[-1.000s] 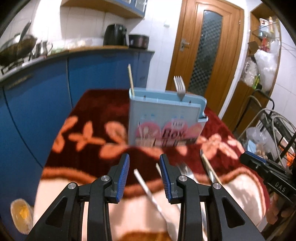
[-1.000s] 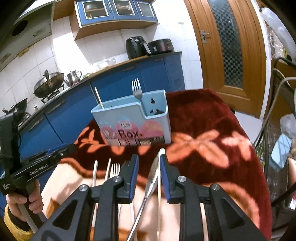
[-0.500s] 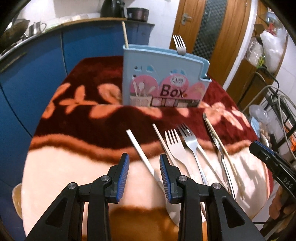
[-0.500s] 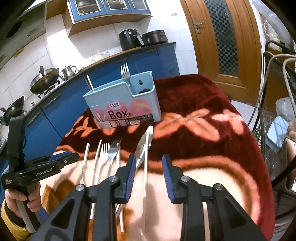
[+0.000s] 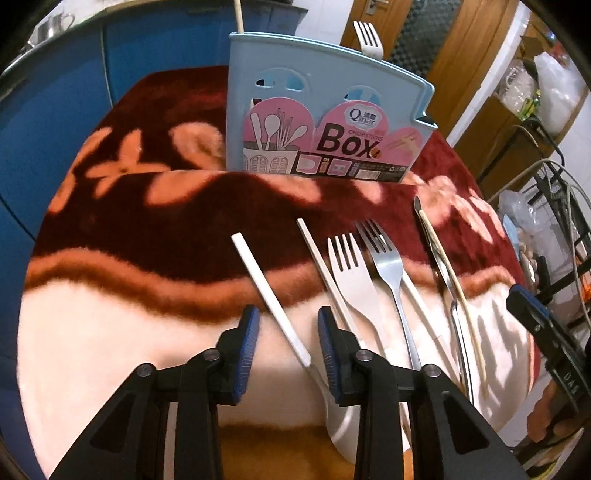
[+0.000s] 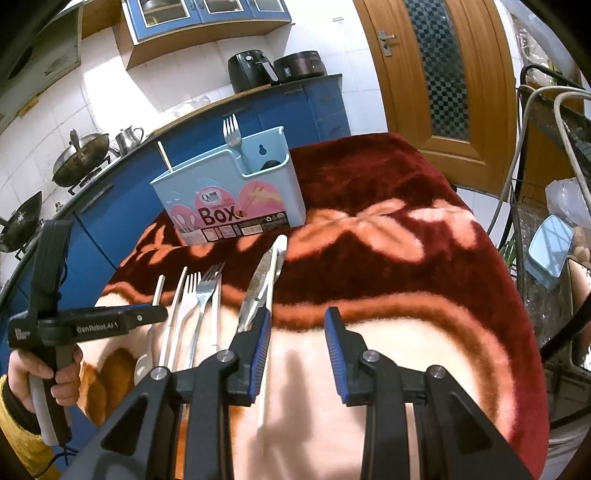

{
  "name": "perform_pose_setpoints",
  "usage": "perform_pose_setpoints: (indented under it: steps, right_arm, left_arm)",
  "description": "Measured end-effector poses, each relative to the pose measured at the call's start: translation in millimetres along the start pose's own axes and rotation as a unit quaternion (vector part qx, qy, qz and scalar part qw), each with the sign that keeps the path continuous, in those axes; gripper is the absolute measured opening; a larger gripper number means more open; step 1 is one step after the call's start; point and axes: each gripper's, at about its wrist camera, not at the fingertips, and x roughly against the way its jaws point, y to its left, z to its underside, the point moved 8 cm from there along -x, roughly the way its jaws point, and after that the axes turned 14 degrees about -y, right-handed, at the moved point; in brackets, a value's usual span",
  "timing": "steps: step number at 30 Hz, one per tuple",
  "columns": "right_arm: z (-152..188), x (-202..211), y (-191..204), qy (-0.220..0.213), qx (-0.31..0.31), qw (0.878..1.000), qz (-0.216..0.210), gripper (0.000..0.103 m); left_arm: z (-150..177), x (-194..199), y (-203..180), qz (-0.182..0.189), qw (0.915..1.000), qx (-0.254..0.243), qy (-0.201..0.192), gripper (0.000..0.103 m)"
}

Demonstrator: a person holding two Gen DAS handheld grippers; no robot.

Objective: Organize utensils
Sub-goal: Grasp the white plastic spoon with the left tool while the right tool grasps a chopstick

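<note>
A light-blue utensil box stands on the red floral blanket, also in the right wrist view. A fork and a chopstick stand in it. Loose on the blanket lie a white spoon, a white fork, a steel fork, a steel knife and chopsticks. My left gripper is open, its jaws on either side of the white spoon's handle. My right gripper is open and empty, just right of the knife.
The table's blanket drops off at the right edge. Blue kitchen cabinets stand behind, with a wok on the stove. A wire rack stands at the right, a wooden door beyond.
Both grippers have pulled back from the box and tilted down over the loose utensils. The right gripper's jaws have opened wider. The left gripper has come down around the white spoon's handle.
</note>
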Motion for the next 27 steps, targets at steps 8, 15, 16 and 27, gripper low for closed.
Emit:
perform_pose_setpoints:
  steps: [8, 15, 16, 27]
  right_arm:
    - [1.9, -5.3, 5.9, 0.015, 0.016, 1.0, -0.001, 0.033]
    - [2.4, -15.9, 15.8, 0.046, 0.034, 0.998, -0.008, 0.033]
    - [2.6, -19.3, 17.7, 0.055, 0.041, 0.998, -0.009, 0.033]
    - [9.5, -55.7, 28.2, 0.155, 0.102, 0.983, -0.004, 0.021]
  left_arm:
    - [-4.9, -6.1, 5.7, 0.006, 0.9996, 0.02, 0.02, 0.013]
    - [-3.5, -1.8, 10.2, 0.039, 0.9977, 0.054, 0.004, 0.006]
    - [-3.6, -0.3, 11.4, 0.042, 0.9975, 0.057, 0.001, 0.006]
    - [-21.5, 23.3, 19.4, 0.057, 0.9951, 0.054, -0.06, 0.006]
